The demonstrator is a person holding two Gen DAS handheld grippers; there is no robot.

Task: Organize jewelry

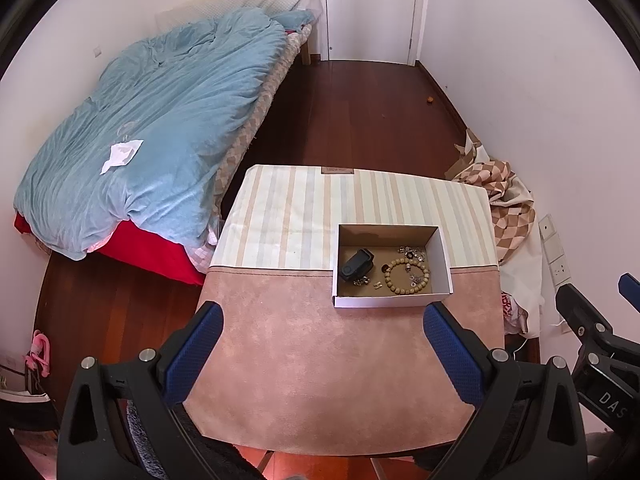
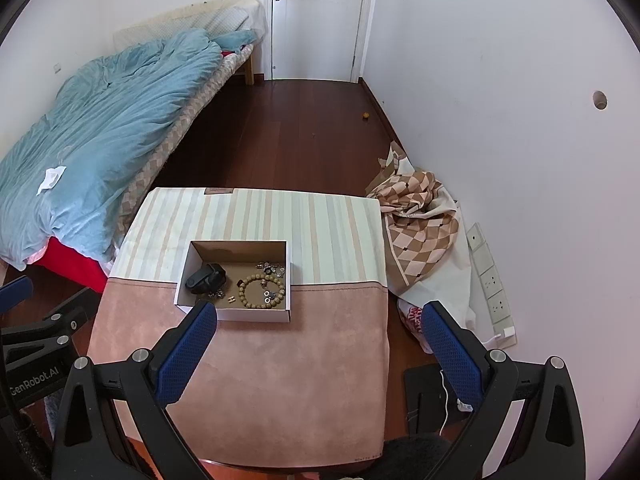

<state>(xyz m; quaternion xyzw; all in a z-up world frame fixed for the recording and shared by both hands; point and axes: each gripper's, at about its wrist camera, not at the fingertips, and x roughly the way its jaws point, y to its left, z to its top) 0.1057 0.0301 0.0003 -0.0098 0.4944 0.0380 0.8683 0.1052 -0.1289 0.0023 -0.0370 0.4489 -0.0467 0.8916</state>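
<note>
An open cardboard box [image 1: 442,258] stands on the cloth-covered table [image 1: 304,352]. In it lie a black wristband device [image 1: 357,264], a wooden bead bracelet [image 1: 406,277], a silver charm bracelet [image 1: 412,253] and small metal pieces [image 1: 370,282]. The box [image 2: 232,312], black device [image 2: 206,278] and bead bracelet [image 2: 262,291] also show in the right wrist view. My left gripper [image 1: 322,322] is open and empty, above the near table, short of the box. My right gripper [image 2: 320,322] is open and empty, to the right of the box's front.
A bed with a blue quilt [image 1: 152,128] stands left of the table. A checked cloth [image 2: 420,220] lies heaped on the floor at the right, by wall sockets [image 2: 494,292]. A closed door [image 1: 370,8] is at the far end, past dark wood floor [image 1: 352,120].
</note>
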